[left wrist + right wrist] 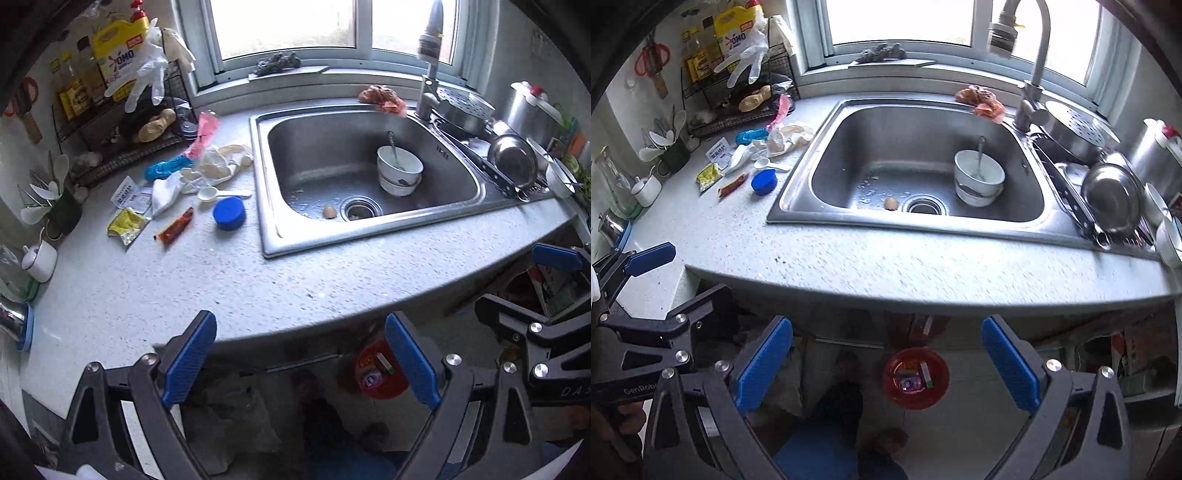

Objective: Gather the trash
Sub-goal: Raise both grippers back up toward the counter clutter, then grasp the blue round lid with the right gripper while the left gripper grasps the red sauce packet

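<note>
Speckled grey countertop (258, 280) is filling the left wrist view, with a steel sink (369, 236) under the window. Trash is lying left of the sink: a yellow wrapper (125, 223), a red sachet (176, 230), a blue lid (229, 213) and crumpled white plastic (218, 166). The left gripper (301, 365) is hanging spread wide, gripping nothing, past the counter edge above a red bin (382, 371).

Seen from the right wrist, the right gripper (886, 367) is likewise gaping empty over the red bin (916, 376), while the wrappers (708, 176) are sitting well apart on the counter
</note>
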The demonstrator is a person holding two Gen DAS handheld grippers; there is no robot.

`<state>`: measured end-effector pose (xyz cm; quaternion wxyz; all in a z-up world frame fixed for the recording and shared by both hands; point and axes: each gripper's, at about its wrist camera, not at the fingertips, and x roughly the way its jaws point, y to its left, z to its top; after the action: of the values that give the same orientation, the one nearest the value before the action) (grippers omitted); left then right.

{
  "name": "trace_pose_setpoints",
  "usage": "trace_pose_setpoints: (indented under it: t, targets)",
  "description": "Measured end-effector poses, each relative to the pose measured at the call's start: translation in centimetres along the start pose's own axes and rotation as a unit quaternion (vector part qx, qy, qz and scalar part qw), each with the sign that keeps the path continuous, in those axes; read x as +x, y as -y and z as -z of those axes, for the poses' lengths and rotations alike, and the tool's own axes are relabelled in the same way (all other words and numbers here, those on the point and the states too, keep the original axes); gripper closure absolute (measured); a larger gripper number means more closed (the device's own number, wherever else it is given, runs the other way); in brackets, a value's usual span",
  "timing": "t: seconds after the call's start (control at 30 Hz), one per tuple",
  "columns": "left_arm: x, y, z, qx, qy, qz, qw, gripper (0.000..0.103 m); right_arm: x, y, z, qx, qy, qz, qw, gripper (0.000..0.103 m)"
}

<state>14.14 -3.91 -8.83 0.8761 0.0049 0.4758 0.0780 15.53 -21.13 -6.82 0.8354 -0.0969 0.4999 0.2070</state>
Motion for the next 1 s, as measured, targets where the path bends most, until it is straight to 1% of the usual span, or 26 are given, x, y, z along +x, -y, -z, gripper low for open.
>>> trace_pose_setpoints:
  t: [0.17, 0.33, 0.47, 0.53, 0.77, 0.8, 0.9, 0.93, 1.0]
  targets:
    - [1.1, -5.9, -2.9, -0.029, 0.006, -0.038, 0.9988, 0.011, 2.3, -4.0, -5.3, -0.050, 0.006, -0.023, 0.998, 0.000]
    - [3.0, -11.4, -5.4, -0.067, -0.009, -0.066, 0.9956, 0.011, 4.7, -7.9, -9.8, -0.090, 0.006, -0.044, 0.995, 0.000]
    - [4.9, -14.9, -6.3, -0.080, -0.025, -0.074, 0.9937, 0.011, 7.0, -10.7, -12.3, -0.116, -0.003, -0.058, 0.992, 0.000]
    - [6.0, -16.3, -6.4, -0.086, -0.033, -0.080, 0.9926, 0.011, 8.3, -11.9, -13.3, -0.127, -0.009, -0.064, 0.990, 0.000]
    - [11.1, -20.4, -6.0, -0.114, -0.086, -0.077, 0.9868, 0.011, 13.6, -15.0, -15.6, -0.164, -0.051, -0.072, 0.983, 0.001]
    - [11.9, -20.8, -5.8, -0.117, -0.092, -0.075, 0.9861, 0.011, 14.4, -15.3, -15.7, -0.170, -0.058, -0.073, 0.981, 0.002]
    - [13.6, -21.8, -5.3, -0.126, -0.106, -0.068, 0.9840, 0.011, 16.6, -16.3, -16.0, -0.185, -0.083, -0.078, 0.976, 0.011]
    - [14.0, -22.1, -5.1, -0.129, -0.110, -0.066, 0.9834, 0.011, 17.2, -16.5, -16.0, -0.189, -0.091, -0.080, 0.974, 0.016]
    - [14.8, -22.5, -4.8, -0.134, -0.117, -0.062, 0.9821, 0.011, 18.2, -16.9, -16.0, -0.198, -0.104, -0.080, 0.971, 0.020]
